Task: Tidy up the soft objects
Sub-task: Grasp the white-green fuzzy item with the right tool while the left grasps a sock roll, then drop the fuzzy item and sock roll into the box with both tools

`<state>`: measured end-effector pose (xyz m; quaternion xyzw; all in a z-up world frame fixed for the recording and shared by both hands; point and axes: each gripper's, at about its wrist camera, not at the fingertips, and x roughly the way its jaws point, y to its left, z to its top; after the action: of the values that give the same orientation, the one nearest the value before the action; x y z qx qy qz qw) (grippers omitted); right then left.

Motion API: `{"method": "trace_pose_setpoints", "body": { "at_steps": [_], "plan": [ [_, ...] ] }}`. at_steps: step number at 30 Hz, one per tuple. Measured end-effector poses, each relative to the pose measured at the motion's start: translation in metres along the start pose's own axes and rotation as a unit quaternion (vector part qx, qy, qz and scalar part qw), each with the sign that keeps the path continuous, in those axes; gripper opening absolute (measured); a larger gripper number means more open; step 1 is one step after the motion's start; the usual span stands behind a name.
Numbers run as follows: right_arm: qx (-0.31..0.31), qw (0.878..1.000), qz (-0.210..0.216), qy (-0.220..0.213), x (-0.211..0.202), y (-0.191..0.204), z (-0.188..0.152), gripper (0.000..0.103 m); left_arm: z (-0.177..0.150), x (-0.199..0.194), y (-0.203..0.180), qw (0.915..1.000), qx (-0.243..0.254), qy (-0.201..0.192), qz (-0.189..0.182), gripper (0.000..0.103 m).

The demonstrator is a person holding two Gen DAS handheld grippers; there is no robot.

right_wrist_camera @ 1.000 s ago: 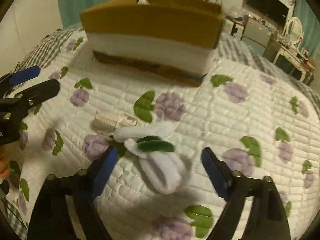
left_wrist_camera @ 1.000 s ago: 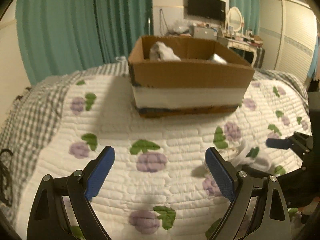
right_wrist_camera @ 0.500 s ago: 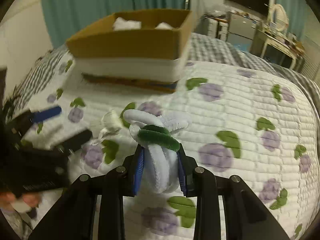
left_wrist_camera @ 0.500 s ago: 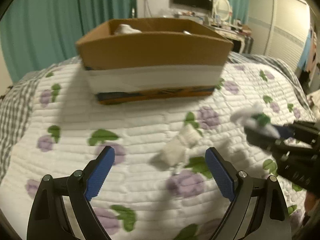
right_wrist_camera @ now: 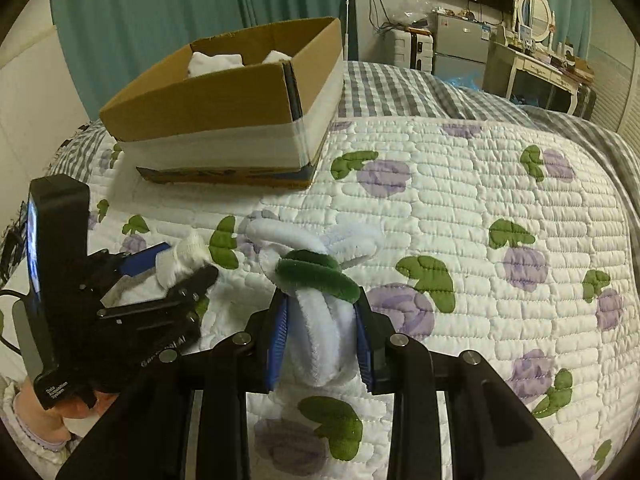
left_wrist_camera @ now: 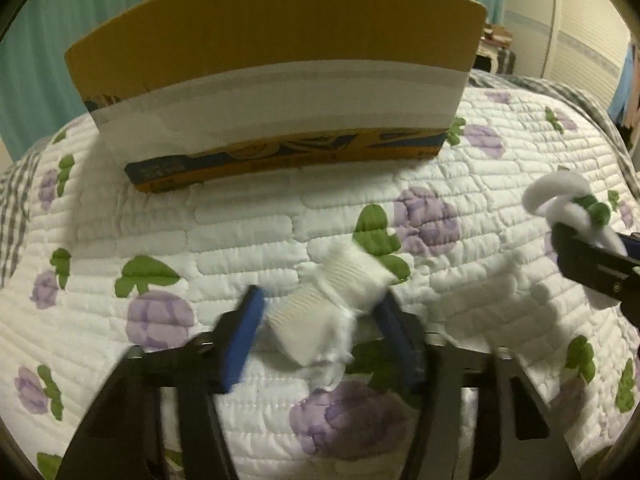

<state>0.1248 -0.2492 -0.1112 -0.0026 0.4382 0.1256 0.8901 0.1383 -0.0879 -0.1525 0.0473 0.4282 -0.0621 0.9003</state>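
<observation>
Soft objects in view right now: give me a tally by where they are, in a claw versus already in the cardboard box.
Held in a claw: 2, the white ribbed cloth roll in the left claw and the white fuzzy bundle with green band in the right claw.
In the cardboard box: 2 white soft pieces visible; more may be hidden.
Total: 4

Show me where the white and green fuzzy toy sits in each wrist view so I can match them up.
Left wrist view: the white and green fuzzy toy is at the far right edge, pinched by the right gripper, above the quilt.
Right wrist view: the toy is at lower centre, between the right gripper's blue pads.
Shared landmark: the cardboard box, behind the toy in both.
</observation>
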Motion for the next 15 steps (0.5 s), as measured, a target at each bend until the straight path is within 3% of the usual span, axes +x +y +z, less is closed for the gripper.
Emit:
{"method": "trace_pose_setpoints", "body": {
  "at_steps": [6,15],
  "plan": [
    [0.002,1.0,0.005,-0.005,-0.001,0.0,-0.002,0.03,-0.002,-0.009,-0.005,0.9999,0.014,-0.005,0.001,0.043],
    [0.01,0.999,0.007,-0.044,-0.037,0.0,0.001,0.03,-0.003,-0.061,0.007,0.9993,0.01,-0.035,-0.003,0.043]
  ]
}}
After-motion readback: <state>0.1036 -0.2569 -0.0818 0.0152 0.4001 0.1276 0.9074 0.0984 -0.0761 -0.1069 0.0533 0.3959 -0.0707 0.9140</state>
